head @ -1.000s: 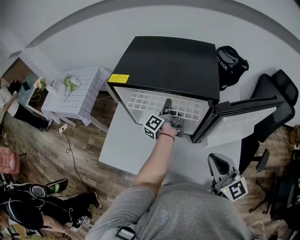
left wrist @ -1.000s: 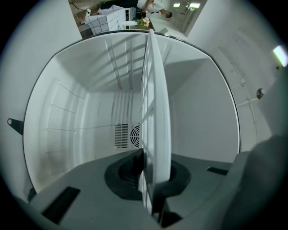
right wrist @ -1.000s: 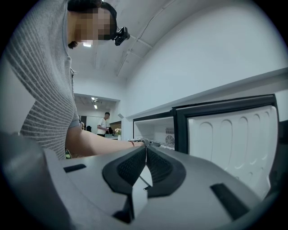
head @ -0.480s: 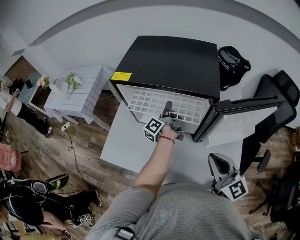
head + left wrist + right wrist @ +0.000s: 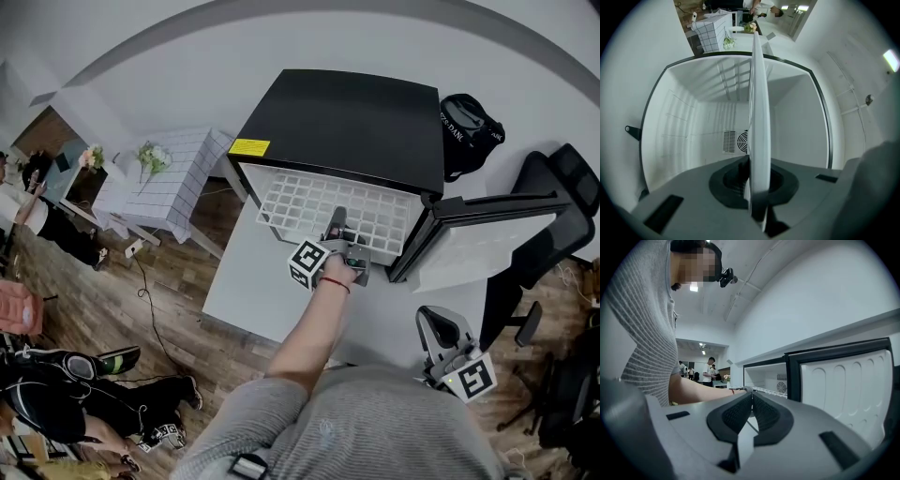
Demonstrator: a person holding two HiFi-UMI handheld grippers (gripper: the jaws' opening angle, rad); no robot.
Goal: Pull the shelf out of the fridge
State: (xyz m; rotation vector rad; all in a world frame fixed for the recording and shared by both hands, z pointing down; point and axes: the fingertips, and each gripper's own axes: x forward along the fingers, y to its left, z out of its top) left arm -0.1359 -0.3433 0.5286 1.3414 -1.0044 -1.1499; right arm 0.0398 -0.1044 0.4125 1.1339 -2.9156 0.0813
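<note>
A black mini fridge [image 5: 347, 122] stands with its door [image 5: 487, 230] swung open to the right. The white wire shelf [image 5: 309, 202] sticks partway out of its front. My left gripper [image 5: 336, 220] is shut on the shelf's front edge, the marker cube just behind it. In the left gripper view the shelf [image 5: 758, 103] runs edge-on as a white band between the pressed pads of the left gripper [image 5: 757, 183], with the white fridge interior [image 5: 689, 131] behind. My right gripper [image 5: 439, 330] hangs low at the right, away from the fridge. The right gripper [image 5: 751, 397] is shut with nothing in it.
A black bag [image 5: 469, 131] lies behind the fridge. A black office chair [image 5: 553, 216] stands beyond the open door. At the left is a white tiled table [image 5: 173, 183] with flowers. People stand on the wooden floor [image 5: 122, 309] at the left.
The left gripper has drawn back toward me with the shelf, which now sticks a little further out of the fridge. The right gripper has stayed put.
</note>
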